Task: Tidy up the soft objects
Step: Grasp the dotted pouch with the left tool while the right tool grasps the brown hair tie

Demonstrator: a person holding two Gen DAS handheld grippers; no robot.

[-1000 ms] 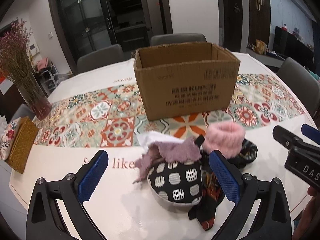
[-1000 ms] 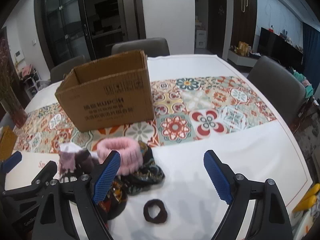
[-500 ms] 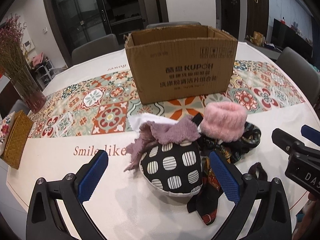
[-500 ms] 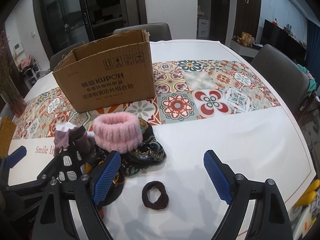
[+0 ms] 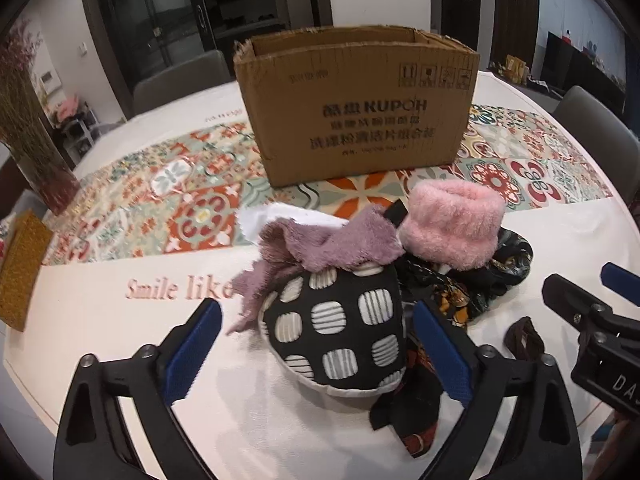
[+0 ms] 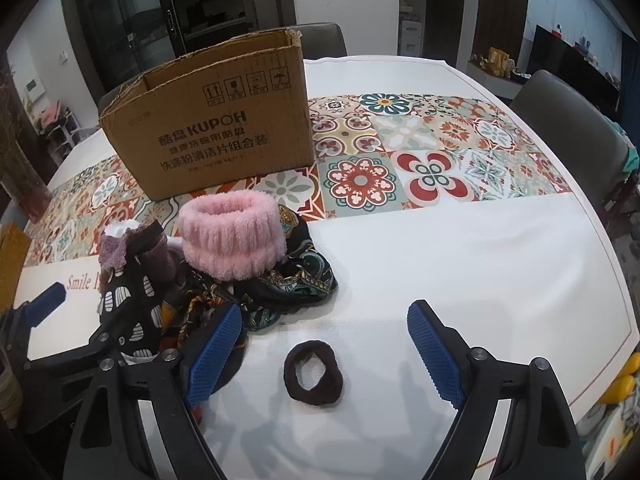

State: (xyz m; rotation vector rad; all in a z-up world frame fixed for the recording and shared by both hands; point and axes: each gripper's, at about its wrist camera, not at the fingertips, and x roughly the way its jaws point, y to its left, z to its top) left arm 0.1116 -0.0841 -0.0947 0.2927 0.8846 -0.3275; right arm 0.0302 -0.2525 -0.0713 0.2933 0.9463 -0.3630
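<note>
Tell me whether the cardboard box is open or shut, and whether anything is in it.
Open: the cardboard box stands upright with no flaps over its top. Its contents: cannot tell, since only the upper inside walls show.

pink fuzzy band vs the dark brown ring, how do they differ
The pink fuzzy band is pale, fluffy, tall and wide, standing on its edge on the heap of cloths; the dark brown ring is small, thin and dark, lying flat and alone on bare white tablecloth. Both are soft closed loops in front of the cardboard box.
</note>
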